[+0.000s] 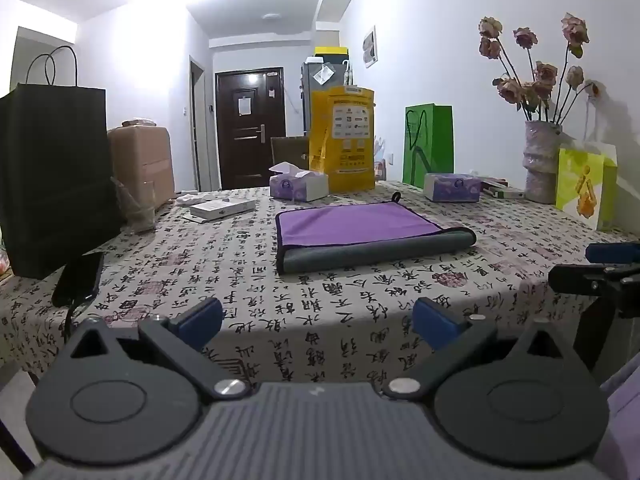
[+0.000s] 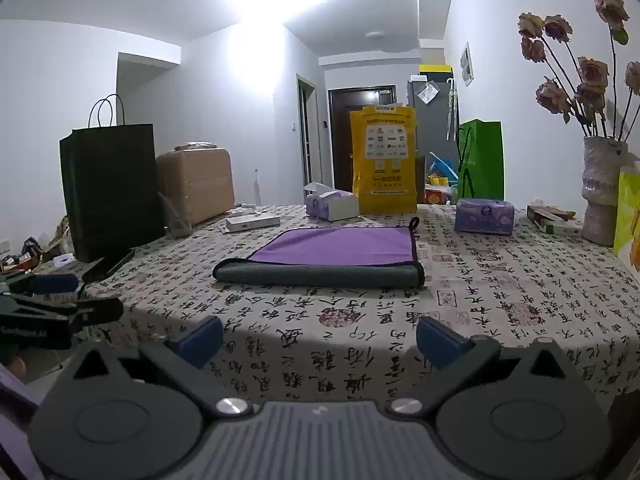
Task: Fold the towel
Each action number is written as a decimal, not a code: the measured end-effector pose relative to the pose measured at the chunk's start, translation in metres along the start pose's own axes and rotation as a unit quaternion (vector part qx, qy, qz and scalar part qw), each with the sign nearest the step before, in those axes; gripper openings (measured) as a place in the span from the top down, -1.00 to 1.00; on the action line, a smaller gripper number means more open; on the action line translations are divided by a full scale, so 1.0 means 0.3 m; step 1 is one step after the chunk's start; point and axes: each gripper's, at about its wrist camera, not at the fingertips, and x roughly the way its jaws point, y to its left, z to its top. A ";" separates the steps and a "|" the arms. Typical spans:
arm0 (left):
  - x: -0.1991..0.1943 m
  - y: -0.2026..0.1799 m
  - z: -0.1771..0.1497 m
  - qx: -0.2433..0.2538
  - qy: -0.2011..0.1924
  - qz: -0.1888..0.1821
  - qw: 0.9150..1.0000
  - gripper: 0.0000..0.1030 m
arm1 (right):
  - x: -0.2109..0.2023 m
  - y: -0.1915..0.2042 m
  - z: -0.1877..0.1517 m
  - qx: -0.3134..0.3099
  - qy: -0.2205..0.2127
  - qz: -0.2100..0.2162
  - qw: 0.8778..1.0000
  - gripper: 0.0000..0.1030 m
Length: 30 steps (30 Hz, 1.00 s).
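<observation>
Towel: lies flat on the desk, ahead of both grippers and well apart from them; in the right wrist view
Towel state: near edge already turned over, showing a grey band across the front of the purple face; a further fold looks to remain, by my judgement
Long axis: the grey folded edge runs side to side across both views, square to the line of approach
Left gripper: released, jaws spread wide, nothing between them; held off the near edge of the desk, with the towel ahead and a little to the right
Right gripper: released, jaws spread wide, empty; the towel sits almost straight ahead
Nearer hand: cannot tell, both stand about equally far back; each would fall naturally to the towel corner on its own side
Towel material: soft pile cloth, purple top, grey underside, dark bound hem, small hanging loop at the far right corner; likely limp and apt to sag when lifted
Desk cover: pale cloth printed with black calligraphy, smooth
Behind the towel: two lilac tissue packs, a yellow bag
Left of the towel: a black paper bag
</observation>
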 end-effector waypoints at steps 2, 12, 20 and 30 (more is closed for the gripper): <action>0.001 -0.002 0.000 0.003 0.004 0.000 1.000 -1.00 | 0.000 0.001 0.001 -0.001 0.000 0.000 1.000 -1.00; 0.008 -0.006 0.007 0.001 0.003 -0.008 1.000 -1.00 | 0.023 -0.004 0.017 -0.004 0.005 -0.001 1.000 -1.00; 0.009 0.005 0.010 0.000 0.001 -0.004 1.000 -1.00 | 0.035 0.017 0.015 -0.013 0.008 0.007 1.000 -1.00; 0.012 -0.002 0.010 0.003 0.001 -0.003 1.000 -1.00 | 0.031 0.012 0.016 -0.009 0.010 0.007 1.000 -1.00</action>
